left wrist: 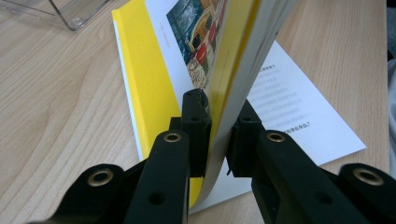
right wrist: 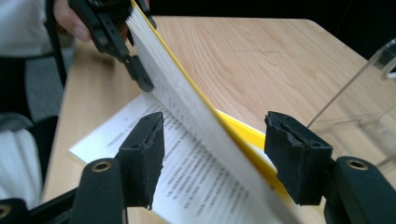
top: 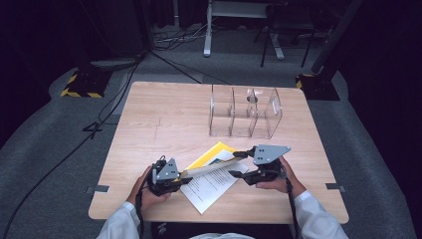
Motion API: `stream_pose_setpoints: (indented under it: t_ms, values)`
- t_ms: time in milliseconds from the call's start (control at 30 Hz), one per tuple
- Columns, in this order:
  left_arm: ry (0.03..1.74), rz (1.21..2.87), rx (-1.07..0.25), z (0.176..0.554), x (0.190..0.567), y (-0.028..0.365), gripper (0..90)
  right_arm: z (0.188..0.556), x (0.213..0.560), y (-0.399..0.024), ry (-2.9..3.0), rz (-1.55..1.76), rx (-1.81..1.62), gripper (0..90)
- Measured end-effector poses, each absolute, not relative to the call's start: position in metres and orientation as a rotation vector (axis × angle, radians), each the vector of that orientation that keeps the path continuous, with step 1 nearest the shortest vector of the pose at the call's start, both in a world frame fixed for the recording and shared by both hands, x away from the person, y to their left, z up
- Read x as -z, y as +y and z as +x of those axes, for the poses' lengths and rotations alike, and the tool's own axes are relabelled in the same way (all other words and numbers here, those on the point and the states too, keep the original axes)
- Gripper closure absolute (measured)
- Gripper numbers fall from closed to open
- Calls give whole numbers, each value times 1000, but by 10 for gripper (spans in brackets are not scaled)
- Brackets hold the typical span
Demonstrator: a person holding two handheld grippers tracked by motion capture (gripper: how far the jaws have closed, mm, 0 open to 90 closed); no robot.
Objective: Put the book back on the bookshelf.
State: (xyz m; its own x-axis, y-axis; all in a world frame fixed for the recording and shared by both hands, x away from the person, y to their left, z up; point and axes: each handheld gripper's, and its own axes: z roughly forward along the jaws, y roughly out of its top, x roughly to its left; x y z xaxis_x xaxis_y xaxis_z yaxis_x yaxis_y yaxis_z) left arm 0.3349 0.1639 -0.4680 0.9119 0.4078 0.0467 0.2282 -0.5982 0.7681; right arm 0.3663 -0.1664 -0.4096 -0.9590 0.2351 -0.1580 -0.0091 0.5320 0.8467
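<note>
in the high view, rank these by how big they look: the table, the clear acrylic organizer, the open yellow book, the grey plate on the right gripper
1. Table, by far the largest.
2. and 3. Clear acrylic organizer and open yellow book: too alike in apparent size to rank, and the book lies nearer the camera.
4. Grey plate on the right gripper: smallest.

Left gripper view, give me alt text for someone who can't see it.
The left tongs are shut on the raised pages of an open yellow-covered book, seen edge-on between the two black jaws. The book lies on a light wooden table, with a white page of printed text flat beyond it and the corner of a clear plastic organiser at the top left.
</note>
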Motion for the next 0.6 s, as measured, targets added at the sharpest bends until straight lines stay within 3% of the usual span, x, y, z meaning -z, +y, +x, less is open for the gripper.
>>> stream_pose_setpoints:
  t_ms: [267,400,600]
  values:
    - [452,2223,-237,339,469,171,788,390,434,-155,2619,178,-1279,395]
    - [445,2230,-228,340,469,173,784,404,458,-155,2609,237,-1006,514]
    - [495,2224,-251,349,469,182,738,392,471,-161,2534,93,-1045,698]
